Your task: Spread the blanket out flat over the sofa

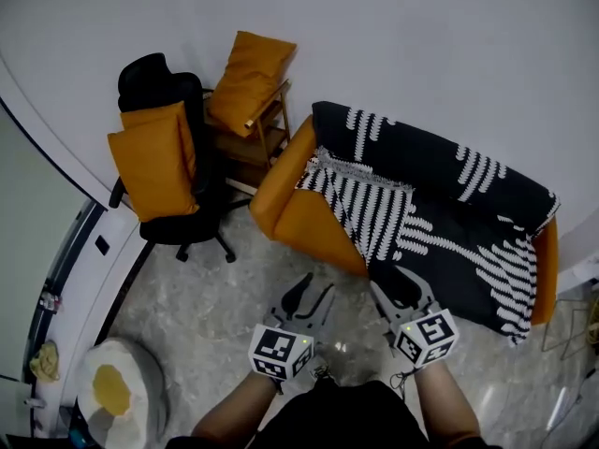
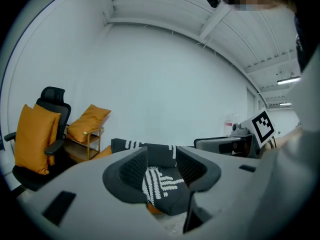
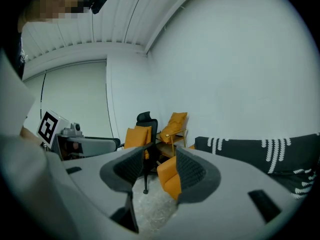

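Black jaws on the left gripper (image 1: 315,293) stand apart, with nothing in them. The right gripper (image 1: 401,288) is wide apart and empty too. Both hang over the floor (image 1: 215,316), just in front of the sofa (image 1: 298,215). The blanket (image 1: 449,204) lies on the sofa and covers its back and most of the seat. One part is folded over, and the left end shows bare orange. I think the job is nearly done. Next, grab the folded edge and pull it left, flat.

A patterned blanket (image 1: 445,218) drapes the orange sofa (image 1: 301,219).
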`<act>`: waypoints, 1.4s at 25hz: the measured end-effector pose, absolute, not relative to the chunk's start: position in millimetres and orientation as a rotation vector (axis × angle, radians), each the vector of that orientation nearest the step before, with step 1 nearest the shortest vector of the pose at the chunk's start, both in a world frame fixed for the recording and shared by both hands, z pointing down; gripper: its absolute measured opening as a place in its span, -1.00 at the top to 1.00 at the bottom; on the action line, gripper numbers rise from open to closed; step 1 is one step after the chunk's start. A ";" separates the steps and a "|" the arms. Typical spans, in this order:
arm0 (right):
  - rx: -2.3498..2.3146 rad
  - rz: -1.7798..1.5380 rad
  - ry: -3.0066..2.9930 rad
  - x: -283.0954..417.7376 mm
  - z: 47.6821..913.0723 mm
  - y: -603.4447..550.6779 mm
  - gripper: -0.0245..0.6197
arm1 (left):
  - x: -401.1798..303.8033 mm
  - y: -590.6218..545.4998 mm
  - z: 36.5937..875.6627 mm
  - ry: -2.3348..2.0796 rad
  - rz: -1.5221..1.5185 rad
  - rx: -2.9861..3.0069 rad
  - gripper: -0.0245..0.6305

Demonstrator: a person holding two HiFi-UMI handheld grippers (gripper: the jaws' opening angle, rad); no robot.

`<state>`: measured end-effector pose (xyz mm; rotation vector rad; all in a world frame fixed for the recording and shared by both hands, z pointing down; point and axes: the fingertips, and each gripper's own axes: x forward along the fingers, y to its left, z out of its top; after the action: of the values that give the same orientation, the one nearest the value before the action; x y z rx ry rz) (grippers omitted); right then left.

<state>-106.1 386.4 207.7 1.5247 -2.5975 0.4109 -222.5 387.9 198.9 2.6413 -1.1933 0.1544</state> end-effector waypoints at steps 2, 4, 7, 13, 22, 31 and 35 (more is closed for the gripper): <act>1.512 0.408 -2.594 -112.9 208.5 378.3 0.25 | -228.8 379.7 200.3 -1.196 0.144 2.629 0.41; 1.503 0.411 -2.591 -115.4 209.9 370.0 0.24 | -231.7 373.2 202.1 -1.199 0.139 2.618 0.40; 1.488 0.426 -2.591 -119.6 213.5 356.3 0.24 | -236.7 362.6 205.3 -1.212 0.140 2.602 0.40; 1.428 0.449 -2.625 -111.9 223.0 326.2 0.23 | -229.4 338.0 212.5 -1.275 0.150 2.564 0.40; 1.365 0.479 -2.702 -54.7 220.7 257.6 0.22 | -176.2 277.8 204.6 -1.370 0.158 2.520 0.40; 1.298 0.503 -2.744 -5.9 227.5 208.9 0.22 | -126.8 236.6 204.7 -1.426 0.173 2.485 0.40; 1.306 0.526 -2.739 -1.3 229.1 198.5 0.23 | -122.9 223.8 204.6 -1.424 0.178 2.489 0.40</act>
<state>-1.3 198.5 229.1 1.3064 -2.7392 0.5257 -122.9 223.8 204.6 2.4892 -1.4239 0.1780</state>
